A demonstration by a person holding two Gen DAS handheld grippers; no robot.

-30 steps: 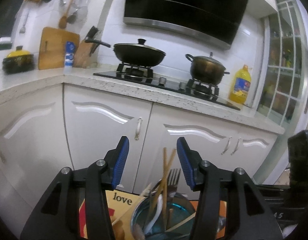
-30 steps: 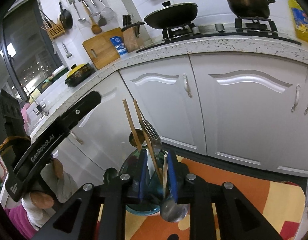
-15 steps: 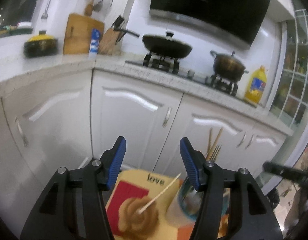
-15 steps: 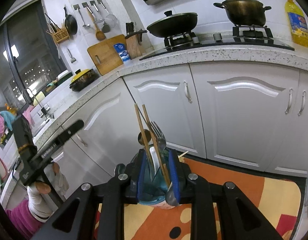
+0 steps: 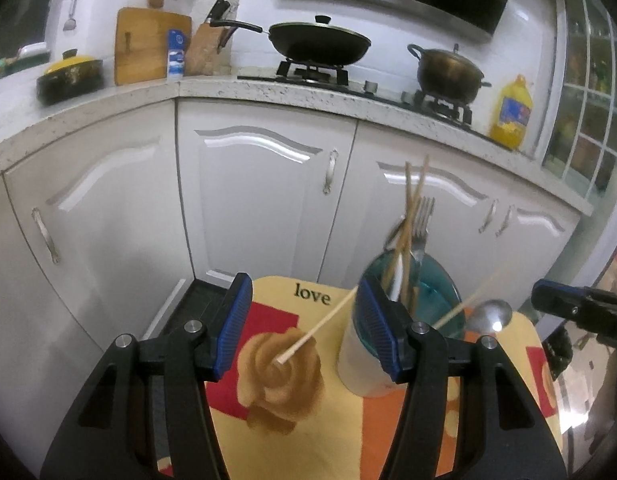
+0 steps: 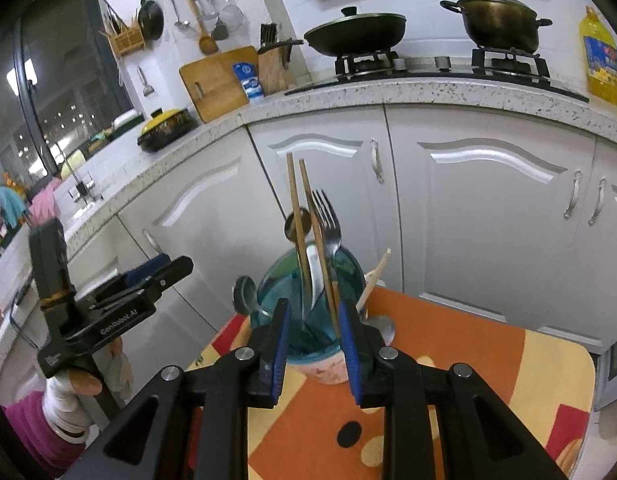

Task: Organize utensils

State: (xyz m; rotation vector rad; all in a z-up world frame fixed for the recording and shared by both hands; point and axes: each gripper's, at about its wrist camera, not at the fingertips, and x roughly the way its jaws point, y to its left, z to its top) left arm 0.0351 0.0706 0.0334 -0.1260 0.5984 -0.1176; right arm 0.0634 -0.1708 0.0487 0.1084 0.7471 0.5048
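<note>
Left wrist view: kitchen corner, seen over a patterned mat (image 5: 388, 432).
Left gripper (image 5: 304, 284): jaws wide and just been opening; nothing gripped, only the mat below the gap.
Cup (image 5: 358, 364): upright on the mat, just beside the left gripper's right finger; pale outside, blue-green inside.
Cup contents: two brown chopsticks (image 5: 408, 216), a fork (image 5: 422, 216) with its tines up, a white handle.
Pale stick (image 5: 320, 330): slants across the gap between the fingers, one end over the mat's rose print (image 5: 284, 376); whether it lies flat cannot be told.
Metal spoon (image 5: 488, 314): bowl showing just right of the cup.
Writing, mat: "love" (image 5: 312, 294), black, at the far edge.
Oil bottle (image 5: 510, 114): yellow, blue label, unreadable.
Carton (image 5: 176, 54): blue and white, print too small.
Hob: black wok (image 5: 320, 42), brown pot (image 5: 448, 70), both lidded.
Right wrist view, right gripper (image 6: 314, 306): jaws narrow, nothing seen pinched; the cup stands beyond the gap.
Writing, left gripper body: "GenRobot.AI" (image 6: 118, 322), white on black.
Hand (image 6: 80, 384): grips the left gripper's handle, white cuff.
</note>
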